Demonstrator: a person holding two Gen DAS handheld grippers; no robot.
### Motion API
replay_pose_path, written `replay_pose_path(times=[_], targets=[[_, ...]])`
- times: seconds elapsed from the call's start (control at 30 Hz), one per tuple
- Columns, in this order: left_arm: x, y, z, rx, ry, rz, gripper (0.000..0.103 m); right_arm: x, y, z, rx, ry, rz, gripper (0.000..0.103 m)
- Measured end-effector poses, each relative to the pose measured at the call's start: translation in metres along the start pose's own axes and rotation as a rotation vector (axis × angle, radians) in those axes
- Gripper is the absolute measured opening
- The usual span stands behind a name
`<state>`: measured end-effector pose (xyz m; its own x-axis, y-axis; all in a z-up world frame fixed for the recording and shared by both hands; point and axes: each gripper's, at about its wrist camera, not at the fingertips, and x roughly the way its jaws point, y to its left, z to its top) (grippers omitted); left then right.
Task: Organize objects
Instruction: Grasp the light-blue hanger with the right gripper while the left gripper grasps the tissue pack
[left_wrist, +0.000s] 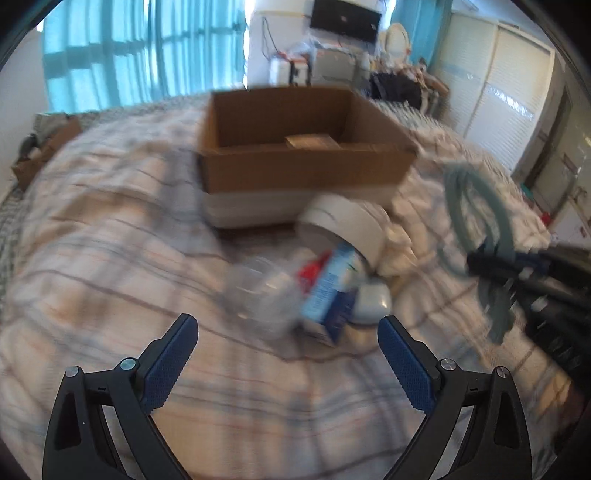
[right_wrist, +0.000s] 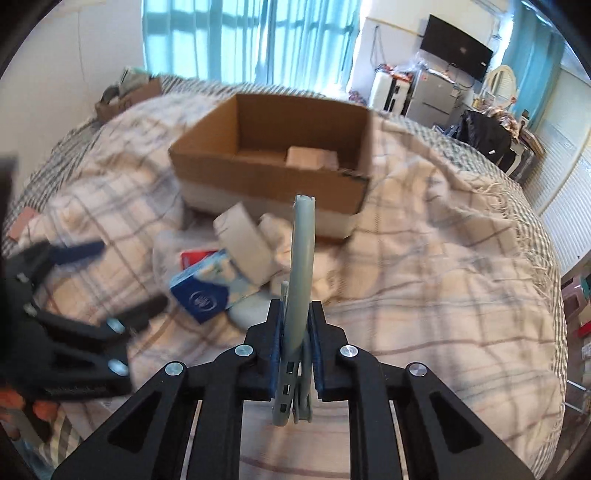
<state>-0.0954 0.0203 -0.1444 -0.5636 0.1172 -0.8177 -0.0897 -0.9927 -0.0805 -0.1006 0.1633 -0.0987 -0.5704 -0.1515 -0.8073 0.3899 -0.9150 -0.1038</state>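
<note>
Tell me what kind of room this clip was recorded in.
Most likely a lived-in bedroom: the objects lie on a bed with a plaid blanket, teal curtains cover the windows, and a wall-mounted TV hangs above household clutter.

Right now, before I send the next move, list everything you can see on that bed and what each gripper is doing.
Cardboard box: one, brown, open, on the bed beyond the pile.
Small carton: one, tan, inside the box.
Tape roll: one, white, in front of the box, leaning on the pile.
Blue-and-white carton: one, in the pile.
Red item: one, behind the carton; too blurred to name.
Clear plastic item: one, left of the carton; blurred.
Plaid blanket: one, beige, covering the bed.
Grey-green ring: one, held upright.
Left gripper: open, empty, facing the pile.
Right gripper: shut on the ring.
</note>
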Motion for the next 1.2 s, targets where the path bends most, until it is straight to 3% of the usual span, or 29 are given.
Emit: replay_pose_path(times=[0.07,0.13,0.23,0.33,0.47,0.53,0.6,0.7,0.73,0.83,1.0,1.2], targets=[[0.014,-0.012,0.001,0.025,0.035,0.003,0.091,-0.006,-0.01,-0.002,0.013,-0.017,-0.001,0.013],[0.029,-0.022,0.005,0.032,0.065,-0.009,0.089,-0.003,-0.02,-0.001,0.027,-0.024,0.008,0.013],[0.046,-0.033,0.008,0.045,0.081,0.057,0.087,-0.003,-0.029,-0.004,0.055,-0.031,0.042,0.013],[0.038,-0.044,0.003,0.086,0.062,0.066,0.068,-0.001,-0.035,-0.006,0.072,-0.038,0.057,0.013],[0.02,-0.053,-0.004,0.094,0.059,-0.086,0.038,0.0,-0.041,-0.008,0.096,-0.047,0.082,0.013],[0.021,-0.059,-0.003,0.099,0.068,-0.123,0.038,0.001,-0.041,-0.008,0.101,-0.047,0.088,0.013],[0.026,-0.066,0.002,0.115,0.061,-0.089,0.038,0.001,-0.041,-0.009,0.1,-0.046,0.094,0.013],[0.031,-0.077,0.009,0.139,0.033,-0.103,0.038,0.001,-0.043,-0.011,0.103,-0.046,0.093,0.013],[0.032,-0.08,0.009,0.157,0.033,-0.096,0.031,0.002,-0.043,-0.012,0.106,-0.043,0.092,0.013],[0.034,-0.085,0.004,0.184,0.041,-0.039,0.023,0.001,-0.043,-0.016,0.104,-0.038,0.071,0.013],[0.021,-0.058,-0.006,0.082,0.033,-0.09,0.021,-0.005,-0.041,-0.018,0.098,-0.043,0.055,0.013],[-0.015,-0.056,-0.006,0.086,-0.041,-0.103,0.019,-0.011,-0.033,-0.016,0.073,-0.052,0.054,0.013]])
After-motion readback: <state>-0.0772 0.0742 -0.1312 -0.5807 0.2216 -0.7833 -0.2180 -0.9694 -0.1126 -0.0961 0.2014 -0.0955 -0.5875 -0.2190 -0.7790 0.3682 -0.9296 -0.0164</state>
